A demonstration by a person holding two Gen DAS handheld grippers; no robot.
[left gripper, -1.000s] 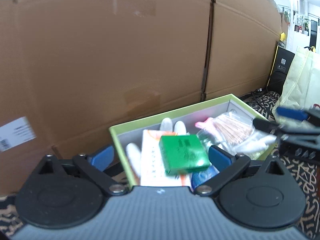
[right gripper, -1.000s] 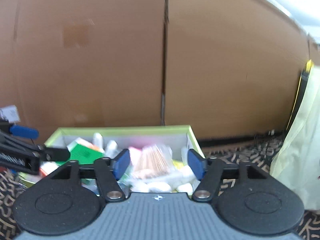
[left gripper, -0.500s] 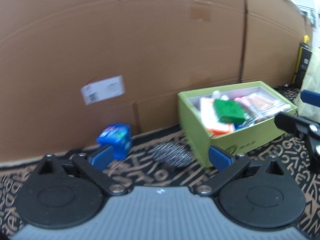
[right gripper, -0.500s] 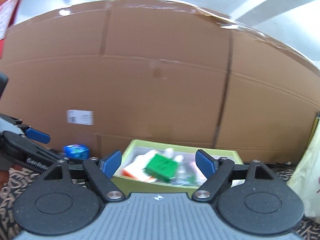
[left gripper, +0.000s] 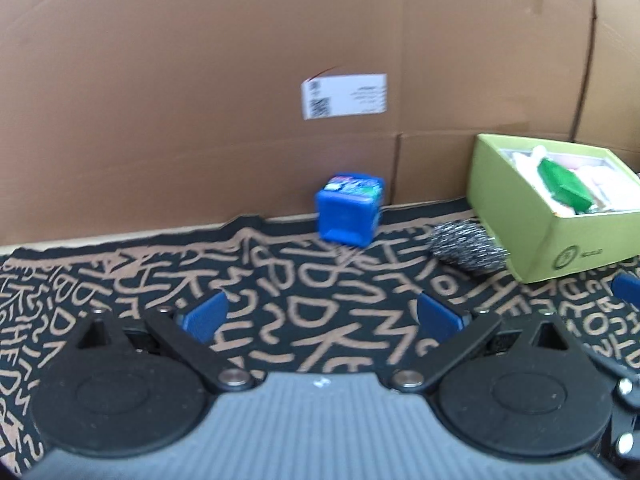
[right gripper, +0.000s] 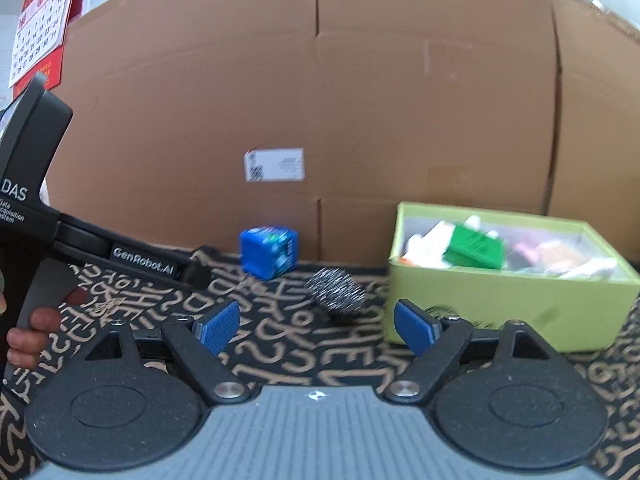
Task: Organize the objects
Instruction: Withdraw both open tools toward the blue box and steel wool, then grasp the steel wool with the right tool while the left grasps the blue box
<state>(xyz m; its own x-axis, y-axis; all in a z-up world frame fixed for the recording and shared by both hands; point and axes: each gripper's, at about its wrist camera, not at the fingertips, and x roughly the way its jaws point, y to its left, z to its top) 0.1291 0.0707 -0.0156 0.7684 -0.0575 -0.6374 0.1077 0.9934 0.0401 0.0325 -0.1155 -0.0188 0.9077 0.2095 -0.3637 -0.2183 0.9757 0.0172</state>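
A lime-green box [left gripper: 520, 216] [right gripper: 472, 304] stands at the right, filled with several items, a green packet [left gripper: 564, 180] [right gripper: 474, 246] on top. A blue cube-shaped box [left gripper: 348, 210] [right gripper: 268, 252] sits on the patterned cloth by the cardboard wall. A steel wool scrubber [left gripper: 466, 246] [right gripper: 336, 290] lies between cube and green box. My left gripper [left gripper: 320, 316] is open and empty, well back from the cube. My right gripper [right gripper: 316, 322] is open and empty, just short of the scrubber. The left gripper's body [right gripper: 120, 256] shows at the left of the right wrist view.
A tall cardboard wall [left gripper: 240, 80] [right gripper: 360, 100] with a white shipping label [left gripper: 344, 96] [right gripper: 274, 165] closes off the back. A black cloth with tan lettering [left gripper: 280, 280] [right gripper: 280, 344] covers the surface. A red calendar [right gripper: 40, 20] hangs at upper left.
Both grippers have pulled back and swung left, away from above the green box. The blue cube and scrubber have come into view. Both stay open and empty.
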